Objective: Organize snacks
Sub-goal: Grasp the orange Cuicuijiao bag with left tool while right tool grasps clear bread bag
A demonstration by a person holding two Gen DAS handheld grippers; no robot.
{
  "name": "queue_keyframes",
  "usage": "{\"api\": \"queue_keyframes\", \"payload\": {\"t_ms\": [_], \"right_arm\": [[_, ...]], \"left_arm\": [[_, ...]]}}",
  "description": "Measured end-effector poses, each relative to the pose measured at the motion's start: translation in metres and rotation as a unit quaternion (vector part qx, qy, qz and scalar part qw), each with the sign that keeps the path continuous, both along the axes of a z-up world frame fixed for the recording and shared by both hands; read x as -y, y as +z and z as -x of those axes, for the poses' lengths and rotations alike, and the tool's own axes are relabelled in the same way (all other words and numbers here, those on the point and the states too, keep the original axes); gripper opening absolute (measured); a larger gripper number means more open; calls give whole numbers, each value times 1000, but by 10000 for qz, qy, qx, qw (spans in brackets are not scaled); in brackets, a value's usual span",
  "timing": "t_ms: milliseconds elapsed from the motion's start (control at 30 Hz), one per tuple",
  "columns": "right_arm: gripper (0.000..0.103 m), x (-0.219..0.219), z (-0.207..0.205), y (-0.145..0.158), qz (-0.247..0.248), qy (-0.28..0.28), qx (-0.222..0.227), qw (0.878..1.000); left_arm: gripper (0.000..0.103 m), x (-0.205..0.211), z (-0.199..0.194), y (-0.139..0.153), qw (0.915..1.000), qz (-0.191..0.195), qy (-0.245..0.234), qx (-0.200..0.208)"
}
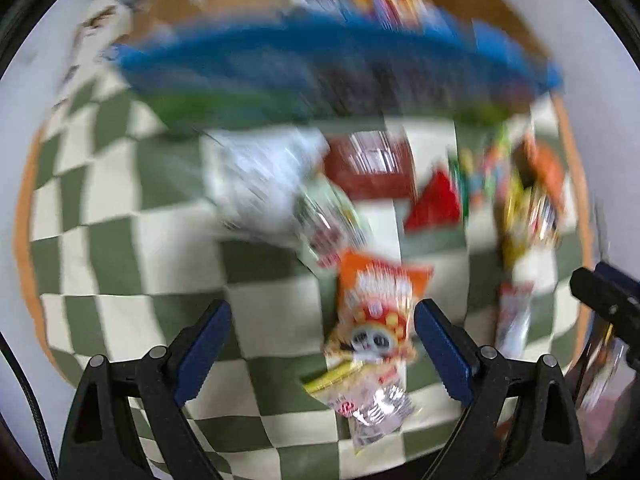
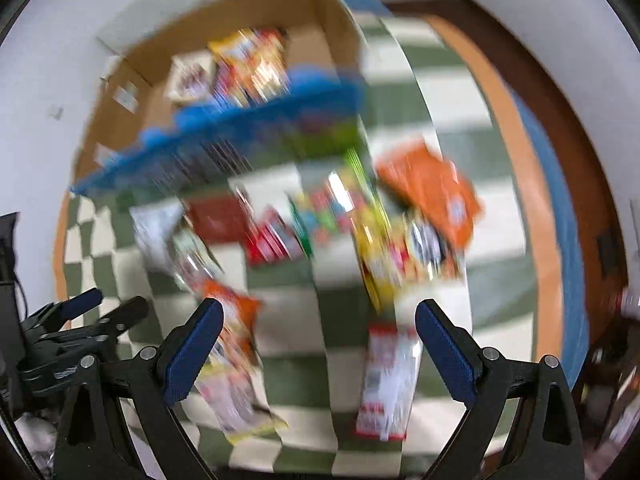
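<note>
Both views are motion-blurred. Several snack packets lie on a green-and-white checked cloth (image 1: 120,248). My left gripper (image 1: 322,344) is open above the cloth, with an orange-and-white snack packet (image 1: 374,320) lying below, between its fingers. My right gripper (image 2: 320,348) is open and empty; a red-and-white packet (image 2: 386,380) lies below near its right finger, and the orange-and-white packet (image 2: 234,360) lies by its left finger. A cardboard box (image 2: 320,28) with a blue front edge (image 1: 320,52) holds several packets (image 2: 248,68).
More packets lie mid-cloth: a white bag (image 1: 256,184), a dark red one (image 1: 370,164), a red one (image 1: 434,200), an orange bag (image 2: 432,192) and yellow one (image 2: 384,256). The other gripper shows at the right edge of the left view (image 1: 608,292) and at the left edge of the right view (image 2: 76,320).
</note>
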State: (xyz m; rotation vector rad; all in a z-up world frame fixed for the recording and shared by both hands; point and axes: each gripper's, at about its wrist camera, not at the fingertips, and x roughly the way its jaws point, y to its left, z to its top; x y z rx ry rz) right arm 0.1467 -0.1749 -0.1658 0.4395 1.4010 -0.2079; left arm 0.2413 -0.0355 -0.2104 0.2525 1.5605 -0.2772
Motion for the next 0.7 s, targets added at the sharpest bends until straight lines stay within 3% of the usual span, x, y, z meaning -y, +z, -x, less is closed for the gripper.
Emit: {"api": "queue_keyframes", "payload": {"t_ms": [200, 300, 333, 467, 700], "right_arm": [[99, 14, 37, -48, -133, -307, -450, 9984], [99, 17, 40, -58, -173, -382, -512, 9978], [99, 17, 41, -62, -161, -386, -540, 9977], [99, 11, 38, -64, -205, -330, -564, 9977], [99, -37, 26, -59, -381, 331, -543, 9972]], "left_arm": [[92, 41, 7, -60, 9971, -118, -454, -604], [55, 49, 9, -75, 9960, -189, -489, -727], [54, 50, 10, -77, 9959, -225, -498, -719], [47, 42, 17, -68, 9977, -244, -333, -536], [46, -25, 36, -36, 9978, -280, 580, -172]]}}
